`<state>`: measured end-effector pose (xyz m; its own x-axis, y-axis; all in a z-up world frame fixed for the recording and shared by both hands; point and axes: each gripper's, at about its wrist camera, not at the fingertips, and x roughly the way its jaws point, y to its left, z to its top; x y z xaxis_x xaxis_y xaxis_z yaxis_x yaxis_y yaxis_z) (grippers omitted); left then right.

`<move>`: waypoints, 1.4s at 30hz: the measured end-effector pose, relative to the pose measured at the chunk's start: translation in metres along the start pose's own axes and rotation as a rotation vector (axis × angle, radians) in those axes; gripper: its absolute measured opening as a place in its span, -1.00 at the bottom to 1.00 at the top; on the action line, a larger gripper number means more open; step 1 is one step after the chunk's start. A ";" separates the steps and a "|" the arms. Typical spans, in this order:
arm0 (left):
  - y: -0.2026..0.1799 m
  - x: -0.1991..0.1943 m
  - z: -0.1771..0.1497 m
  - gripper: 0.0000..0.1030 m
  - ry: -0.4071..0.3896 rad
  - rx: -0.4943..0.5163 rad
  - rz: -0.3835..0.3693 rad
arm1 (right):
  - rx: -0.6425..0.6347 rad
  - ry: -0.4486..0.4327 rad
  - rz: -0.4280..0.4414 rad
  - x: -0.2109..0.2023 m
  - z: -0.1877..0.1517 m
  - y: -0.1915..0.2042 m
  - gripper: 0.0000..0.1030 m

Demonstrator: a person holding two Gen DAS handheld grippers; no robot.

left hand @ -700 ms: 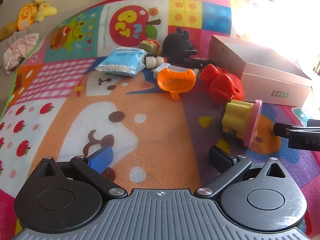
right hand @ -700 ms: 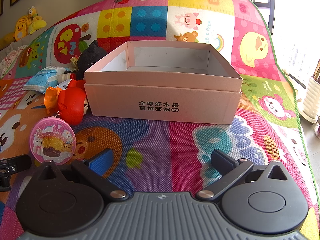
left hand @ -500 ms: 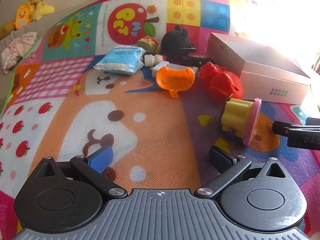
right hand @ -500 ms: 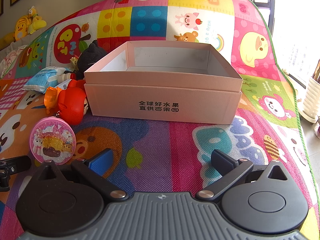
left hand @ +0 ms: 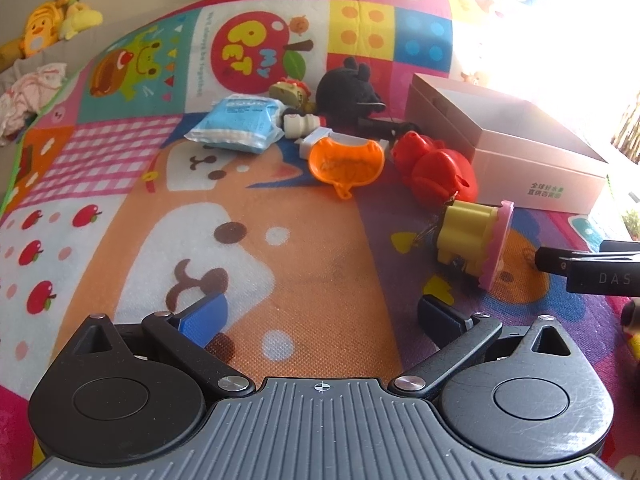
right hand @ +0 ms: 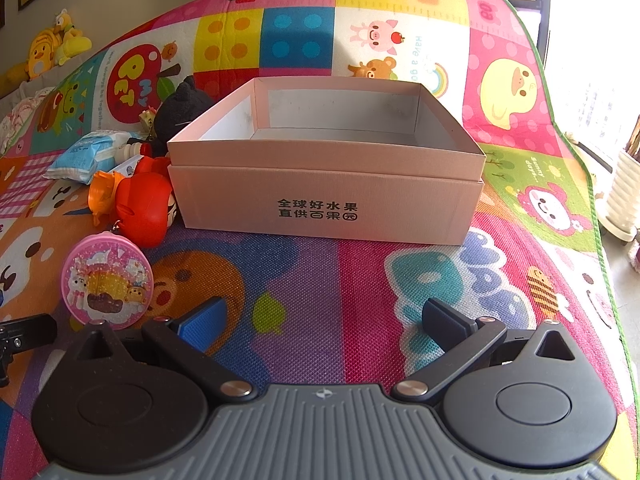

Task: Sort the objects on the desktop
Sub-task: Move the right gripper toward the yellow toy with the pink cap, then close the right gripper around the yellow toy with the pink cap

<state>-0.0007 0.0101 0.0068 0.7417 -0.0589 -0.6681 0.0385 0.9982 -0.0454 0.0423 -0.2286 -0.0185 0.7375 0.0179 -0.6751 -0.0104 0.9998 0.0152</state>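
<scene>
An open pink cardboard box (right hand: 326, 200) stands on the play mat, empty inside; it also shows in the left wrist view (left hand: 520, 160). Left of it lie a yellow toy with a pink round face (left hand: 476, 242) (right hand: 107, 280), a red toy (left hand: 438, 174) (right hand: 144, 208), an orange dish (left hand: 346, 160), a blue-white packet (left hand: 238, 122), a white small toy (left hand: 300, 124) and a black plush (left hand: 350, 88). My left gripper (left hand: 322, 316) is open and empty, low over the mat. My right gripper (right hand: 324, 318) is open and empty, facing the box.
The colourful play mat (left hand: 120, 184) covers the floor. Yellow plush toys (left hand: 52, 28) and a cloth heap (left hand: 28, 96) lie at the far left edge. A white ribbed pot (right hand: 624, 196) stands off the mat on the right. The right gripper's finger (left hand: 588, 268) shows beside the yellow toy.
The left gripper has shifted slightly, so the toys sit a little lower in its view. The right gripper has not moved.
</scene>
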 end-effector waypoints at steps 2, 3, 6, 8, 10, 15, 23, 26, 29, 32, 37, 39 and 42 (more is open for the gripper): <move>0.002 0.001 0.001 1.00 -0.004 -0.006 0.000 | -0.001 0.025 -0.010 -0.004 -0.001 0.001 1.00; 0.003 0.001 0.003 1.00 -0.008 -0.009 0.003 | 0.000 0.035 -0.011 -0.006 -0.002 0.002 1.00; 0.010 0.004 0.006 1.00 -0.018 -0.030 0.023 | -0.005 0.038 -0.011 -0.012 -0.009 0.005 1.00; 0.016 0.005 0.009 1.00 -0.028 -0.052 0.040 | -0.021 0.041 0.012 -0.016 -0.009 0.006 1.00; 0.023 0.005 0.009 1.00 -0.030 -0.071 0.053 | -0.076 0.063 0.092 -0.020 -0.008 0.010 1.00; 0.029 0.006 0.008 1.00 -0.024 -0.088 0.051 | -0.235 -0.042 0.258 -0.043 -0.006 0.041 1.00; 0.029 0.006 0.008 1.00 -0.024 -0.089 0.048 | -0.362 -0.080 0.331 -0.030 0.007 0.084 0.38; 0.029 0.006 0.008 1.00 -0.025 -0.088 0.049 | -0.335 -0.041 0.339 -0.027 0.010 0.079 -0.40; 0.029 0.006 0.008 1.00 -0.026 -0.088 0.049 | -0.345 -0.056 0.301 -0.034 0.014 0.069 -0.49; 0.029 0.006 0.008 1.00 -0.026 -0.088 0.049 | -0.373 -0.090 0.246 -0.045 0.018 0.054 -0.53; 0.028 0.006 0.007 1.00 -0.024 -0.085 0.054 | -0.348 -0.081 0.222 -0.046 0.019 0.040 -0.49; 0.028 0.006 0.007 1.00 -0.022 -0.087 0.054 | -0.334 -0.069 0.239 -0.041 0.017 0.042 -0.33; 0.029 0.006 0.009 1.00 -0.017 -0.081 0.030 | -0.322 -0.081 0.285 -0.037 0.016 0.049 0.00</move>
<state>0.0108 0.0384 0.0078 0.7531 -0.0282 -0.6573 -0.0378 0.9956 -0.0860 0.0255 -0.1808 0.0191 0.7254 0.3059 -0.6166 -0.4216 0.9056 -0.0466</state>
